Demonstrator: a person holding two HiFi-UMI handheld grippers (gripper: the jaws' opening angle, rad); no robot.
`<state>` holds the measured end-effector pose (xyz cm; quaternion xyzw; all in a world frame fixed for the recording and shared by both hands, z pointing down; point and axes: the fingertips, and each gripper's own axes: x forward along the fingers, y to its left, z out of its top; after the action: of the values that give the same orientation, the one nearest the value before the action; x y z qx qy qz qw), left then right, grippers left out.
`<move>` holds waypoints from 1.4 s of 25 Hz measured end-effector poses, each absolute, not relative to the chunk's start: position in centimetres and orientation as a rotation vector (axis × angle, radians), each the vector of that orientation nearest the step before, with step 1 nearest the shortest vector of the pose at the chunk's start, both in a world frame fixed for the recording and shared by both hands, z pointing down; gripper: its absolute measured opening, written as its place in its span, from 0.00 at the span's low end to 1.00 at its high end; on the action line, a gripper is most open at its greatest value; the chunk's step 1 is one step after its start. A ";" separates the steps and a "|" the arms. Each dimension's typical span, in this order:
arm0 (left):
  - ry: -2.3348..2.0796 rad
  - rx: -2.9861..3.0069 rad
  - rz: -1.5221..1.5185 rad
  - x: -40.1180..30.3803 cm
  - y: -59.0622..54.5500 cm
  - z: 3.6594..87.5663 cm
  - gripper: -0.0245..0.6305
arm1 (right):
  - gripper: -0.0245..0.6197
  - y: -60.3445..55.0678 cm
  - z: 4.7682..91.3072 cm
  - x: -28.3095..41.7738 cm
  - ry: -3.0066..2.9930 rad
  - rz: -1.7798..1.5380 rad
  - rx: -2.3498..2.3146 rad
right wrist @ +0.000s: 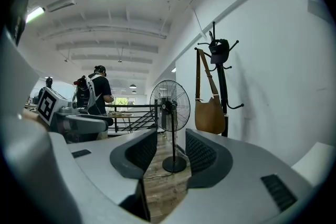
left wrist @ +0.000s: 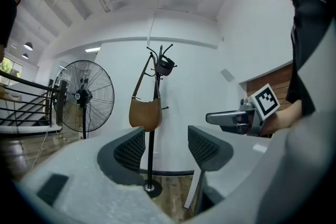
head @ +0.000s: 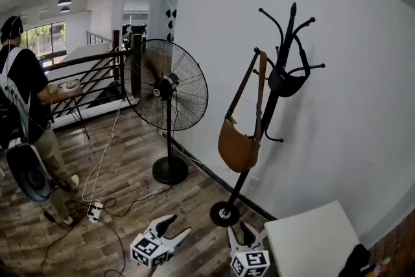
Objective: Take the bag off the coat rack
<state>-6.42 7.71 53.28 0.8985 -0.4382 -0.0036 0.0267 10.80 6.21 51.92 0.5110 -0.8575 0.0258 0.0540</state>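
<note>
1. The left claw [head: 174, 228] and the right claw [head: 240, 231] are held low and side by side. Each is spread wide with nothing between its pads, and they are best kept spread until the bag is reached.
2. A white tabletop [head: 311, 237] stands just right of the right claw, and the round base [head: 225, 214] of the coat rack [head: 268, 110] lies just ahead on the floor. The approach should be made from the open floor on the left, so that neither is knocked.
3. The brown bag [head: 237, 147] is hung on the left side of the rack, against the pole and clear of the floor. It is well apart from both claws.
4. The strap [head: 241, 87] is judged the better hold. It should be pinched by one claw high up, near the hook [head: 261, 52], while the bag's body is steadied by the other so that the load is not left swinging.
5. The strap should be lifted up and over the hook's tip, not dragged sideways, since a rack on so small a base is likely to tip.
6. The dark item [head: 287, 82] hung just beside the strap's top should be left untouched. The fan [head: 166, 87], farther left, is well clear.
</note>
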 end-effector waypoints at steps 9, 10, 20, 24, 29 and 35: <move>-1.263 2.827 -0.006 -10.3 2.2 53.3 0.42 | 0.28 1.6 50.8 7.5 -2.578 0.058 1.691; -1.251 2.832 0.000 -10.6 1.7 53.3 0.42 | 0.28 1.3 50.7 7.3 -2.570 0.056 1.710; -1.157 2.860 0.012 -12.0 -1.4 52.8 0.42 | 0.31 -0.8 50.4 5.8 -2.517 0.085 1.808; -1.125 2.865 0.026 -12.1 -1.9 54.0 0.42 | 0.31 -1.6 50.7 5.9 -2.489 0.101 1.831; -1.157 2.826 -0.003 -12.6 -4.0 54.0 0.42 | 0.32 -4.4 51.0 6.0 -2.482 0.116 1.831; -1.222 2.801 0.004 -12.9 -7.7 54.2 0.42 | 0.32 -8.2 50.3 7.1 -2.503 0.100 1.832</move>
<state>-12.85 -7.69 54.21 0.9157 -0.3995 0.0013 0.0429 7.08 -8.21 50.31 0.5902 -0.8064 0.0322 0.0191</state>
